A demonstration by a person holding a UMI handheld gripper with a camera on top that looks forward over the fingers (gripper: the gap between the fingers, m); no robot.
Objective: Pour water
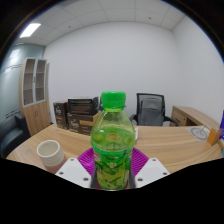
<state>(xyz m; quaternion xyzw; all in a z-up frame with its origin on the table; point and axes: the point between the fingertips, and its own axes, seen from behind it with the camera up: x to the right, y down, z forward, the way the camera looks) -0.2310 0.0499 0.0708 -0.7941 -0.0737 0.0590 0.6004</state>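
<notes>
Gripper (112, 172) nearest the lens, both fingers clamped on the bottle (112, 140); purple pads (88, 158) press against its flanks on either side, no gap visible.

Bottle: clear plastic, green cap (114, 100), green label around the middle, pale liquid inside. Stands upright between the fingers. Its base is hidden behind the finger tips, so cannot tell whether it rests on the table (170, 145) or is lifted off it.

Left of the bottle, near it and apart from it: a white cup (49, 153), open mouth upward, sitting on the light wooden table top.

Table surface runs on both sides of the bottle and behind it.

Beyond the bottle, to its right: a dark office chair (150, 108), then a wooden desk (195, 117) further right.

Behind the bottle, to its left: dark stacked cases or boxes (80, 112) against the white wall; exact kind too small to tell. Further left, a tall wooden cabinet (35, 92) with glass-fronted upper doors.

Above and left of the bottle: a ceiling light panel (30, 30), lit.
</notes>
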